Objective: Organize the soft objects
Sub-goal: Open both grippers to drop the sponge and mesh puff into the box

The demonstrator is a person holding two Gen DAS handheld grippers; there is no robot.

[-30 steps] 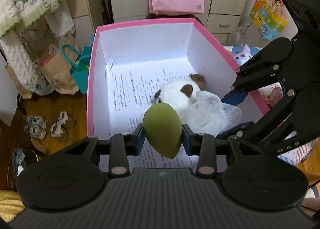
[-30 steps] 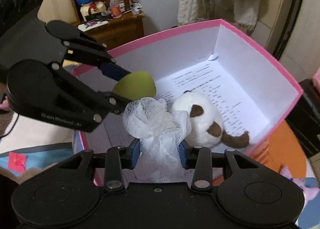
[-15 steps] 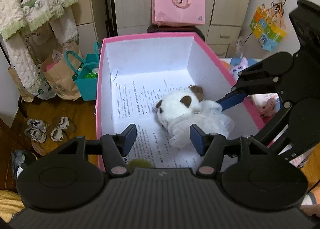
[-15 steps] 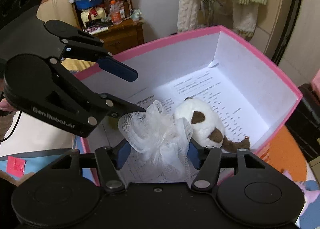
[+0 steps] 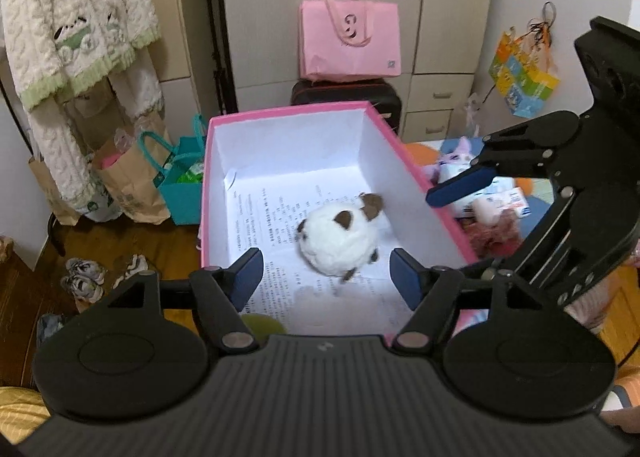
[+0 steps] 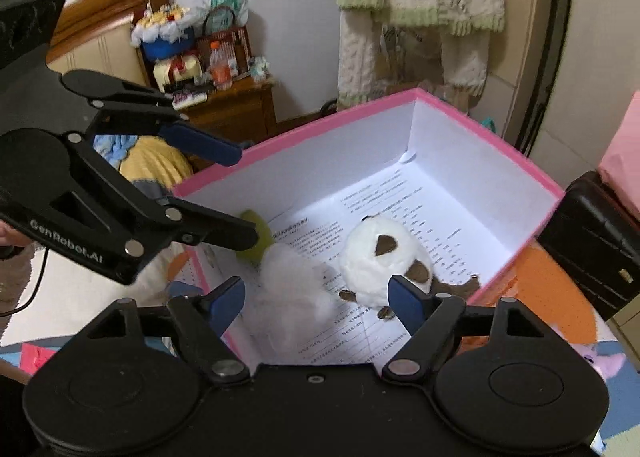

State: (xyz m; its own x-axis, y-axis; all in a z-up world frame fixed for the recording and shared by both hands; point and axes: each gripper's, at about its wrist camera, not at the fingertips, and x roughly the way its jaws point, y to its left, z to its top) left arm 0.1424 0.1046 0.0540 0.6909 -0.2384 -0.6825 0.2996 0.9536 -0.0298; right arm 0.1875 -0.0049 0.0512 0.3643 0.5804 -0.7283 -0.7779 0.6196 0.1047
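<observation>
Both sets of jaws are spread wide and hold nothing. The left gripper (image 5: 326,277) and the right gripper (image 6: 318,299) hang over the near end of the pink box (image 6: 332,125). Inside, on the printed paper (image 5: 276,217), lie a white mesh puff (image 6: 294,285), a green sponge (image 6: 256,239) near the left wall, and a white plush toy (image 5: 338,239) in the middle. The drop looks done. Next comes finding another soft thing outside the box, like the small toys (image 5: 486,209) to the right.
</observation>
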